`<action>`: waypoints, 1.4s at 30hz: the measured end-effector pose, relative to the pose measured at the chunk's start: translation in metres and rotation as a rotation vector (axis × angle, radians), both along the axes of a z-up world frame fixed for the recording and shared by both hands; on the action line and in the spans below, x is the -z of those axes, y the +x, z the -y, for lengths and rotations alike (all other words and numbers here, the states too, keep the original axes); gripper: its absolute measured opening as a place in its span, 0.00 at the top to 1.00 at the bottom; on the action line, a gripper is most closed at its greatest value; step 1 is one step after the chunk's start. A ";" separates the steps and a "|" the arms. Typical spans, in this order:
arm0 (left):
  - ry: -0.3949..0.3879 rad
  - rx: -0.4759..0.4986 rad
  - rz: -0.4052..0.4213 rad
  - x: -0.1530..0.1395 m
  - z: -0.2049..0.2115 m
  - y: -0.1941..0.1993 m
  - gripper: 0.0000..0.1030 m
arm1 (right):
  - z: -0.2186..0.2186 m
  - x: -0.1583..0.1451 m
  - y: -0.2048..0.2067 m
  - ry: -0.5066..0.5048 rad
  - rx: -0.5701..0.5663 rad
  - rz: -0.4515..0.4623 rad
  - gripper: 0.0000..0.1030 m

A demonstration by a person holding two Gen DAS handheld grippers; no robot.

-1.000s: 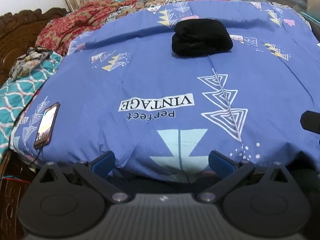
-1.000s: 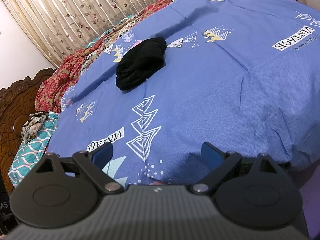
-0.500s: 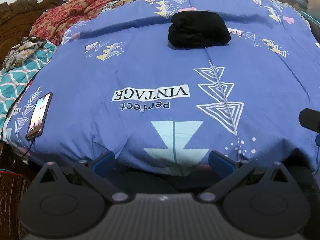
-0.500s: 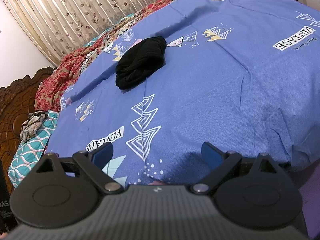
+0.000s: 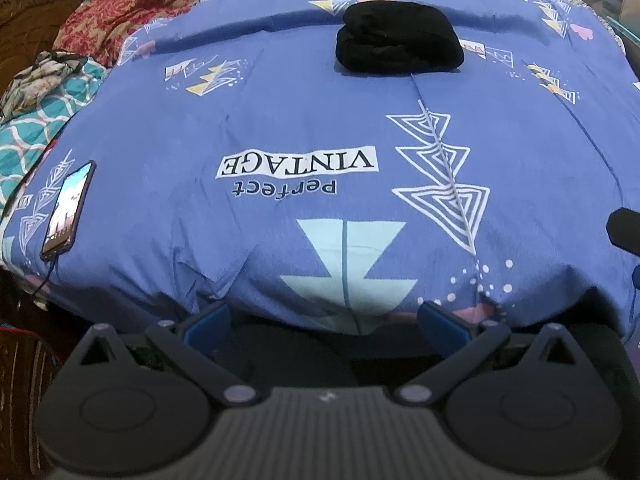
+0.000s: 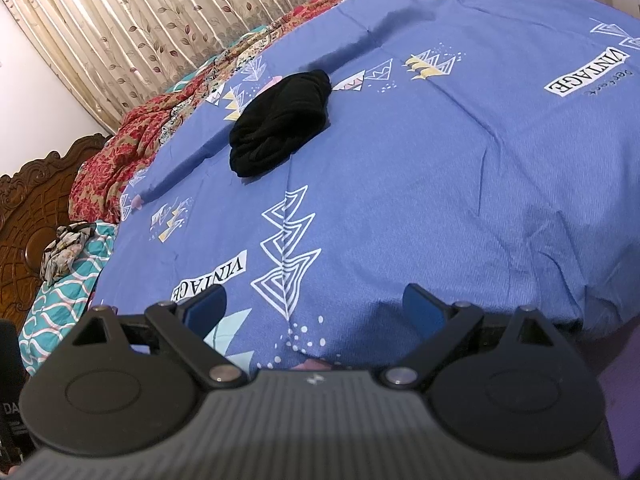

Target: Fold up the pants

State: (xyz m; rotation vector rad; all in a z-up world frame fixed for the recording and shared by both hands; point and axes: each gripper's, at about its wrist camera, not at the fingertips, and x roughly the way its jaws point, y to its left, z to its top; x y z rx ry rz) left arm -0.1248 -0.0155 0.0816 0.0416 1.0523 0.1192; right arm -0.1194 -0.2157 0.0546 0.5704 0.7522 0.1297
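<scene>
Black pants (image 5: 400, 38) lie in a compact folded bundle on the blue patterned bedsheet (image 5: 280, 120), far across the bed. They also show in the right wrist view (image 6: 280, 122). My left gripper (image 5: 324, 320) is open and empty at the bed's near edge, well short of the pants. My right gripper (image 6: 316, 306) is open and empty, also at the near edge. Part of the right gripper (image 5: 624, 230) shows at the right edge of the left wrist view.
A phone (image 5: 68, 208) with a cable lies on the sheet at the near left. A teal pillow (image 5: 36, 128), a red quilt (image 5: 132, 12) and a carved wooden headboard (image 6: 28, 208) are at the left. Curtains (image 6: 160, 12) hang behind the bed.
The left wrist view has tilted and shifted slightly, so the bed sits lower and the pants appear higher in frame. The right gripper has barely moved. Both stay open.
</scene>
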 end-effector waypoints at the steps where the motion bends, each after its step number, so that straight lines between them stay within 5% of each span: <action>1: -0.003 0.000 -0.004 0.001 0.000 0.000 0.00 | 0.000 0.000 0.000 0.000 0.000 0.000 0.06; 42: 0.032 0.005 0.082 -0.010 0.002 -0.007 0.00 | -0.022 -0.009 -0.002 -0.109 -0.063 0.039 0.06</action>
